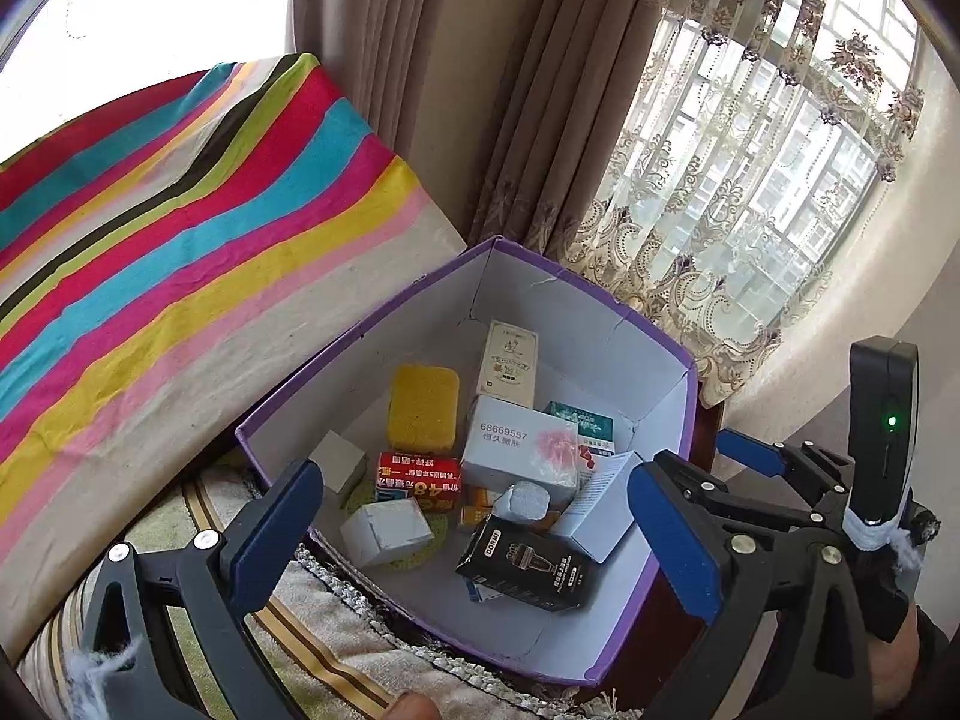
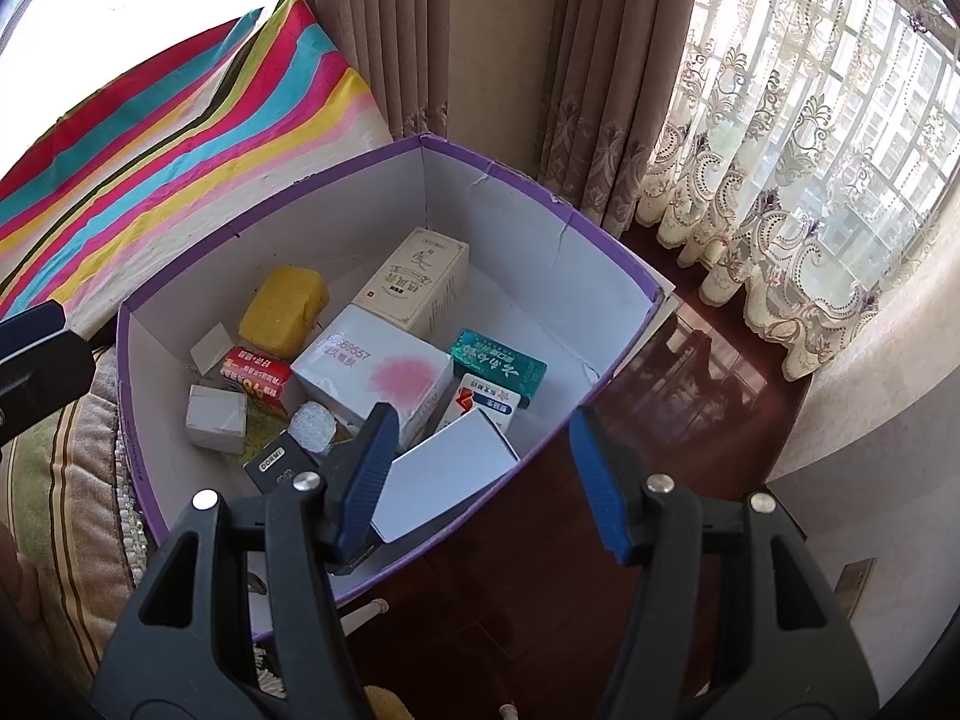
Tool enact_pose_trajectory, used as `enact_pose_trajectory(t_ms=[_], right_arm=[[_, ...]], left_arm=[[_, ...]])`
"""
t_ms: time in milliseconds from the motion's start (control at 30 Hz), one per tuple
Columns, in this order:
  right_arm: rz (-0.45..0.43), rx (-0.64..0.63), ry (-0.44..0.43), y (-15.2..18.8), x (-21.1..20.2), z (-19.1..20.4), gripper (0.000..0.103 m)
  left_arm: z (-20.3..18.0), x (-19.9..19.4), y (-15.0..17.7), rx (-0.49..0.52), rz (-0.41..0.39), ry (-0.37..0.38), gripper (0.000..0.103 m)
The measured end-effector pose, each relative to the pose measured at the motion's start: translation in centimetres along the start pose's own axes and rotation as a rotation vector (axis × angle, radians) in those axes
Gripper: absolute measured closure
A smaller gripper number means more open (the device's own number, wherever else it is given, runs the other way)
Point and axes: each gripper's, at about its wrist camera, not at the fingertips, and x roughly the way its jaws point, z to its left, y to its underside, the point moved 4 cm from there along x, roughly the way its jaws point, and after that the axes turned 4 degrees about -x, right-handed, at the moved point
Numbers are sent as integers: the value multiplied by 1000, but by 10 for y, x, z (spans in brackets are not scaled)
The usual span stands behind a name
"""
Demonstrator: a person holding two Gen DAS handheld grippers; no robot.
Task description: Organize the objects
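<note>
Left hand-held gripper (image 1: 474, 540) — jaws spread wide, nothing between them, poised over the near rim of the purple box (image 1: 672, 516). Right hand-held gripper (image 2: 486, 474) — jaws likewise apart and empty, above the box's near right corner, its left finger over the wall and its right finger out over the dark wood floor (image 2: 690, 396).

Progress, as a judgement: collection looks largely done. Every loose item that can be seen lies inside the box; none is visible on the floor, on the striped cloth (image 1: 180, 210) or on the fringed cushion (image 1: 336, 618) beside the box. What lies outside both views cannot be told. The contents are heaped, not squared up, so any tidying within the box would be left.

Contents, counted where visible:
- yellow sponge (image 2: 285, 309) — one, at the far left.
- tall cream carton (image 2: 414, 282) — one, lying toward the back wall.
- white box with pink flower print (image 2: 375, 375) — one, centre.
- green packet (image 2: 498, 366) — one, right of centre.
- red-and-white packet (image 2: 486, 405) — one, partly under the plain white box.
- red packet (image 2: 255, 375) — one.
- black carton (image 1: 528, 564) — one, nearest the rim.
- grey rounded lump (image 1: 523, 502) — one.
- plain white or grey boxes — three: a large one (image 2: 444, 474), a small cube (image 2: 216, 417), another small one (image 2: 210, 348).
- further small items underneath — count uncertain.
</note>
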Motion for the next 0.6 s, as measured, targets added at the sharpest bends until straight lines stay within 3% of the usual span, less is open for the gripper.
enact_pose_trajectory(t_ms=[600], right_arm=[[15, 4, -13, 3, 5, -1, 40]], left_arm=[[-1, 17, 8, -5, 83, -6, 0]])
